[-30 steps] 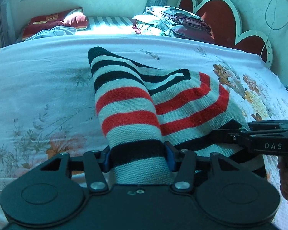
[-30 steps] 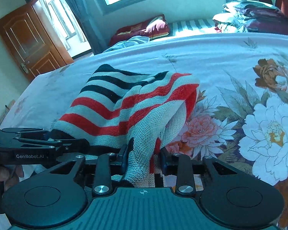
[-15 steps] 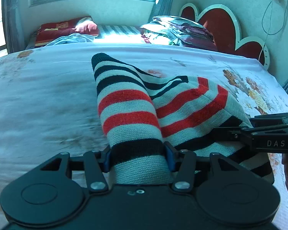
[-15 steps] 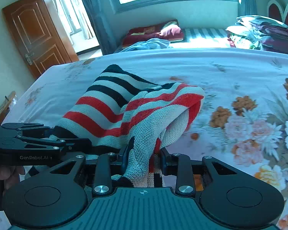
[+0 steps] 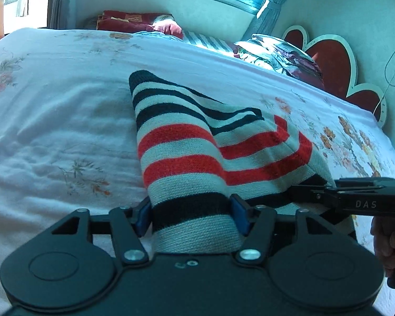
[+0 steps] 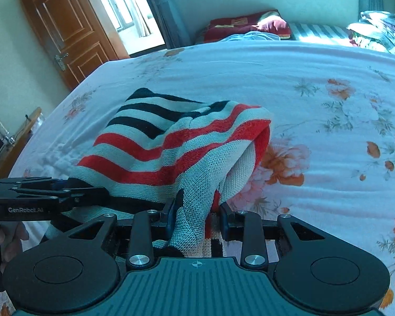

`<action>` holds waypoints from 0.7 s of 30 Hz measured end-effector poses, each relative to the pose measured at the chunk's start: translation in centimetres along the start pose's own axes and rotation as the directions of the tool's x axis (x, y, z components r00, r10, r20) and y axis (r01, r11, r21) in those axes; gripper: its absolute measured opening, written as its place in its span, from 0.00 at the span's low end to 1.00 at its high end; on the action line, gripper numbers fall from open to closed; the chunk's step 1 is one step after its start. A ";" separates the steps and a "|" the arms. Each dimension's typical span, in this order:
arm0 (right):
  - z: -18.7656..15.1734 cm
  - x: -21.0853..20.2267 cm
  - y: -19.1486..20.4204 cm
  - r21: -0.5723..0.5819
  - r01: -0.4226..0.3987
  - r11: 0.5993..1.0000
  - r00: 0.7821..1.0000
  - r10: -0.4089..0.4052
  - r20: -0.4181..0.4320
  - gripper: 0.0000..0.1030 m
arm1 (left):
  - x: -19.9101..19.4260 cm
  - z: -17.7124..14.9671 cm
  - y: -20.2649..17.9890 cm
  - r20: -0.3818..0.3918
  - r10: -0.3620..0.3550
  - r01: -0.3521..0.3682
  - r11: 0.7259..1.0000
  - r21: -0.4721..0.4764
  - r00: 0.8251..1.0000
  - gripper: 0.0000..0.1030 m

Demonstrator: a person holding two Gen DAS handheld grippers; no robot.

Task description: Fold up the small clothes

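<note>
striped knit carried across the bed

both tongs have swung sideways along the bed (image 5: 52, 121): the door (image 6: 65, 31) now shows. the left tongs (image 5: 192, 216) are opening, the knit (image 5: 197, 158) still between them and wider than before. the right tongs (image 6: 197, 216) stay clenched on its bunched edge. the knit hangs above a floral sheet; window and heart headboard (image 5: 334, 60) behind.

- A bed (image 6: 289, 79) is covered by a white sheet (image 5: 52, 131) printed with orange flowers.
- A striped knitted garment (image 6: 155, 142) is partly rested on the sheet, its near end raised.
- Bunched bedding (image 5: 276, 55) is piled at the heart-shaped headboard (image 5: 331, 60).
</note>
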State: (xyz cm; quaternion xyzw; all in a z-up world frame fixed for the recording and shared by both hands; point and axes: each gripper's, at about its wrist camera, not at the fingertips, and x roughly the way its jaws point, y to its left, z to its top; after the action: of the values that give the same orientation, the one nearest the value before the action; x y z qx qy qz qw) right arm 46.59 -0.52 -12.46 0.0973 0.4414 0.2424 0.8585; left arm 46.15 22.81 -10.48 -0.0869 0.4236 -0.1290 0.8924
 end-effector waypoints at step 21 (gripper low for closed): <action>0.5 -3.0 0.9 -0.027 0.206 0.978 0.977 -0.204 0.057 0.64 | -2.3 0.7 -0.4 0.107 -0.032 0.015 0.988 0.153 0.994 0.70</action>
State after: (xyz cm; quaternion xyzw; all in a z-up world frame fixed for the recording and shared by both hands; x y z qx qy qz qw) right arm 45.26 -1.24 -9.70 0.0438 0.4219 0.1570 0.8918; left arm 45.22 23.13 -8.23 -0.0308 0.3621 -0.1663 0.9167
